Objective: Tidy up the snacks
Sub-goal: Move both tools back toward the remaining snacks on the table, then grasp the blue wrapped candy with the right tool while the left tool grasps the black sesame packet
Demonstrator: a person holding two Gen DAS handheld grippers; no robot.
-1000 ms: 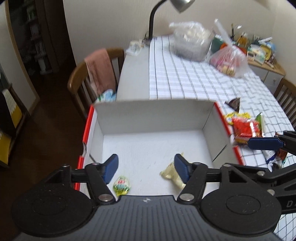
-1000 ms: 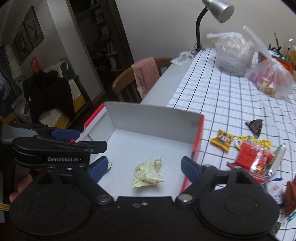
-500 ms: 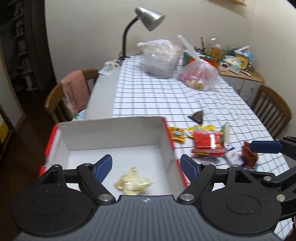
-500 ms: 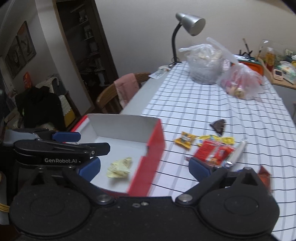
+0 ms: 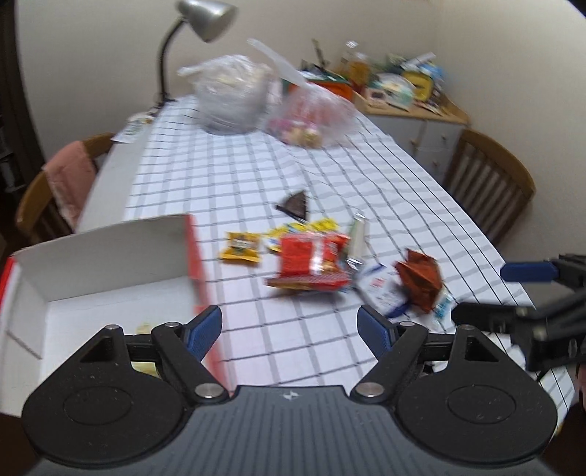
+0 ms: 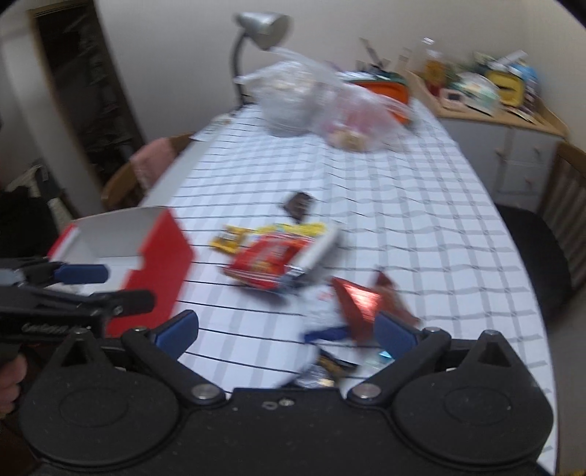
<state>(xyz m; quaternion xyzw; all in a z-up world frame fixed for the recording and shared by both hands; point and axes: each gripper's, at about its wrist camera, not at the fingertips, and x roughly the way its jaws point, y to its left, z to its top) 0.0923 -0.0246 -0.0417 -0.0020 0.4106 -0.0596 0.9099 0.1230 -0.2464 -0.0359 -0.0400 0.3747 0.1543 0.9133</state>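
Nearest the cameras, the left gripper point(image 5: 289, 329) hangs over the checked tablecloth point(image 5: 256, 175) with its blue-padded fingers spread wide and nothing between them, seemingly ready for the next pick. The right gripper point(image 6: 285, 331) is likewise spread wide and empty, poised just above the crumpled red-brown foil wrapper point(image 6: 360, 304) at the near end of the snack pile.

To the left sits the open white cardboard box with red outer walls point(image 5: 110, 249), the likely collecting place; one pale yellow packet point(image 5: 144, 327) is partly visible inside, behind the left finger.

The loose snacks lie clustered beside the box, within easy reach of either gripper. I count one large red crinkly packet point(image 5: 311, 256), one small orange-yellow sachet point(image 5: 240, 249), one yellow wrapper point(image 5: 293, 230) half under the red packet, one white-and-blue packet point(image 5: 379, 285), and further off one dark triangular wrapper point(image 5: 295, 207). Blur may hide more.

Furthest stand two knotted clear plastic bags point(image 5: 234, 91) and one grey desk lamp point(image 5: 205, 18).
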